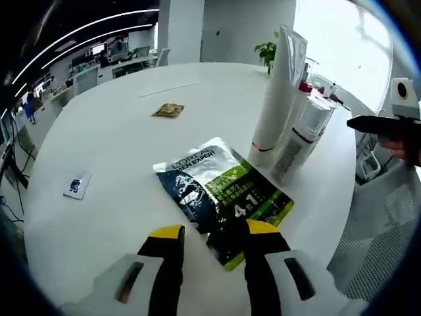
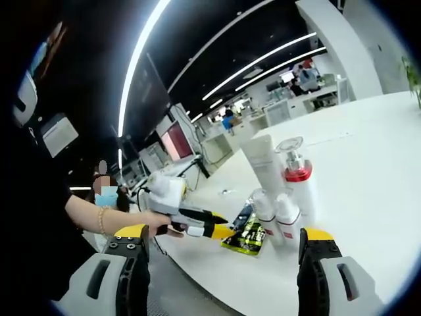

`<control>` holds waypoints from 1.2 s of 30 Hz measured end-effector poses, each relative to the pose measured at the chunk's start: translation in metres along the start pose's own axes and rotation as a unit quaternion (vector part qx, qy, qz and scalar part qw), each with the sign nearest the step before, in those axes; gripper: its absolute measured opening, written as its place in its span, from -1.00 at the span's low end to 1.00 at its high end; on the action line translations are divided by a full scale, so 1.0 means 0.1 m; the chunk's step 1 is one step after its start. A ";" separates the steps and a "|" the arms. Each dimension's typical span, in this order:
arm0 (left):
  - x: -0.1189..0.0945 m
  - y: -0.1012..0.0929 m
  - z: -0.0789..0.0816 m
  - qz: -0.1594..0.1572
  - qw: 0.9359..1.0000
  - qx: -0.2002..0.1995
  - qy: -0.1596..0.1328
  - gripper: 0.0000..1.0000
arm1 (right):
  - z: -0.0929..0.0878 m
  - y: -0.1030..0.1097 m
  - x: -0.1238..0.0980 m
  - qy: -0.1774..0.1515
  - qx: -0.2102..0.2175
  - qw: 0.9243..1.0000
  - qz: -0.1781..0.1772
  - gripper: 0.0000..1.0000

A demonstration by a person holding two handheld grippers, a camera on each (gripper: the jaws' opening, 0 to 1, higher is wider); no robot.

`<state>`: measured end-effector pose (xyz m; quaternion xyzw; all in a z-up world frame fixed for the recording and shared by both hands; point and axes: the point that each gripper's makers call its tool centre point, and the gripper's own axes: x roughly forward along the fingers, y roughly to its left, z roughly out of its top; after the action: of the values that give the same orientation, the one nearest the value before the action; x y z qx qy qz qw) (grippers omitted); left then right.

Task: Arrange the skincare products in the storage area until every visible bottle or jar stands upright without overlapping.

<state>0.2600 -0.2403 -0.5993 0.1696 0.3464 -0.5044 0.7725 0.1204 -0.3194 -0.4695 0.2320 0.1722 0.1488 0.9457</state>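
Two tongs in my hands, both spread and holding nothing. Left gripper (image 1: 214, 238): jaws moderately apart, tips just over the near end of the sachet (image 1: 223, 197), which lies flat close to the table (image 1: 112, 145) edge; contact I cannot tell. Right gripper (image 2: 223, 238): jaws wide apart, hanging off the table edge, well clear of the products. Tall white tube (image 1: 279, 92) stands upright beside the sachet, with a red-collared pump bottle (image 2: 297, 181) and two small bottles (image 2: 276, 220) touching alongside. Small packet (image 1: 168, 110) lies mid-table, another (image 1: 77, 185) near the far-left edge.
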 end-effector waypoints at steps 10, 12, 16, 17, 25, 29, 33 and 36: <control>-0.21 -0.02 0.02 0.002 1.000 -0.001 -0.013 -0.20 | -0.01 0.01 0.00 0.002 -0.007 1.000 0.002 0.95; -0.27 -0.01 0.00 0.001 1.000 -0.003 -0.019 -0.15 | -0.01 0.01 0.00 0.004 -0.009 1.000 0.000 0.95; -0.42 0.00 0.02 0.000 0.999 -0.007 -0.032 -0.05 | -0.02 0.02 0.01 0.005 -0.010 1.000 0.001 0.95; -0.47 0.00 0.02 0.002 0.999 -0.006 -0.035 -0.04 | -0.02 0.03 0.01 0.005 -0.010 1.000 0.001 0.95; -0.81 -0.12 0.10 -0.017 0.996 -0.004 -0.092 0.31 | -0.04 0.00 0.01 0.009 -0.023 1.000 -0.003 0.99; -0.93 -0.12 0.03 -0.016 0.995 -0.012 -0.095 0.33 | -0.05 -0.01 0.01 0.012 -0.026 1.000 -0.003 0.99; -1.02 -0.13 0.00 -0.021 0.994 -0.022 -0.106 0.39 | -0.06 -0.02 0.01 0.016 -0.028 0.999 -0.006 0.99; -1.10 -0.13 0.00 -0.021 0.993 -0.028 -0.111 0.40 | -0.06 -0.04 0.01 0.016 -0.029 0.999 -0.008 0.99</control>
<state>0.2202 -0.1730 -0.5205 0.0836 0.2765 -0.5259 0.8000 0.1198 -0.3202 -0.4770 0.2009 0.1845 0.1501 0.9503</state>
